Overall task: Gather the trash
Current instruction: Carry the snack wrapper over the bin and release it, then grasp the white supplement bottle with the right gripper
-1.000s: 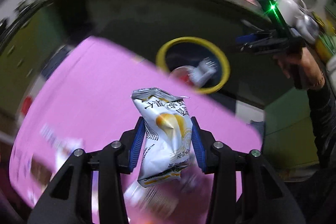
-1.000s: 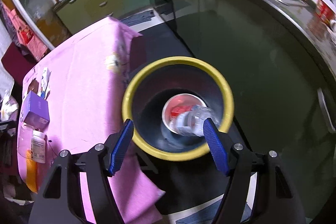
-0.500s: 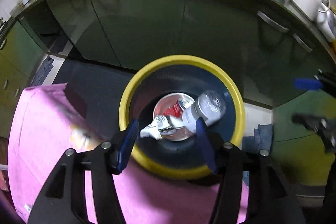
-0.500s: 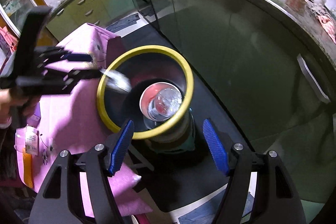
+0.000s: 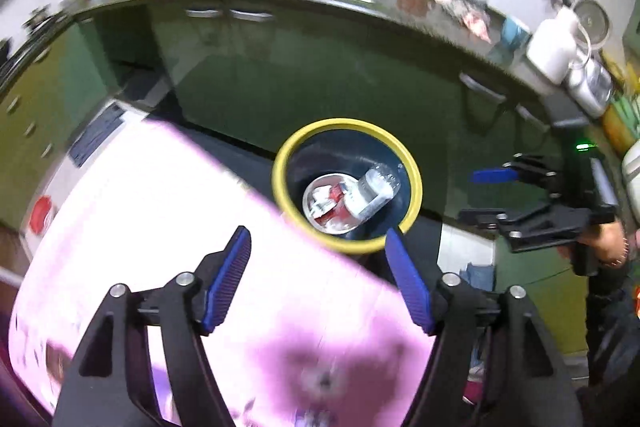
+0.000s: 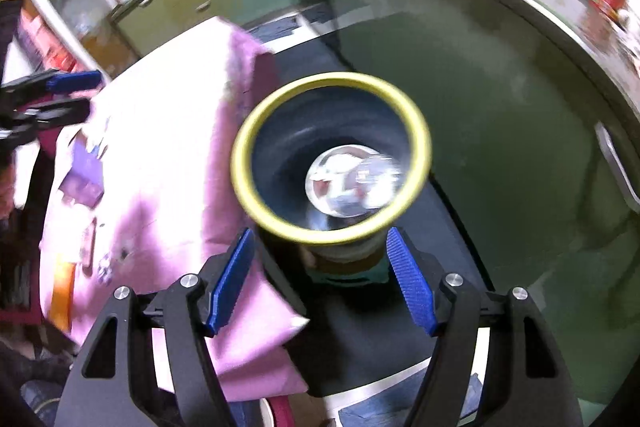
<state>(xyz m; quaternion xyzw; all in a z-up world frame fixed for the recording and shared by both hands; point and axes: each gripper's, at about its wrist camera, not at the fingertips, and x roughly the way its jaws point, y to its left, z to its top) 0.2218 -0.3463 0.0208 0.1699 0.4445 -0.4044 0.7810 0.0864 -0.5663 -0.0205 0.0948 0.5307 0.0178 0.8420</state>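
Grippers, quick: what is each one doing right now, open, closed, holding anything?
Left gripper: open, holding nothing.
Right gripper: open, holding nothing.

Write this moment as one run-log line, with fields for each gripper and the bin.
left gripper: open, empty | right gripper: open, empty | bin: holds plastic bottle and wrappers | stage: between picks

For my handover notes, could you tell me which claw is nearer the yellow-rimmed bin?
Right. The right claw hovers at the bin's rim; the left claw sits back over the pink tablecloth.
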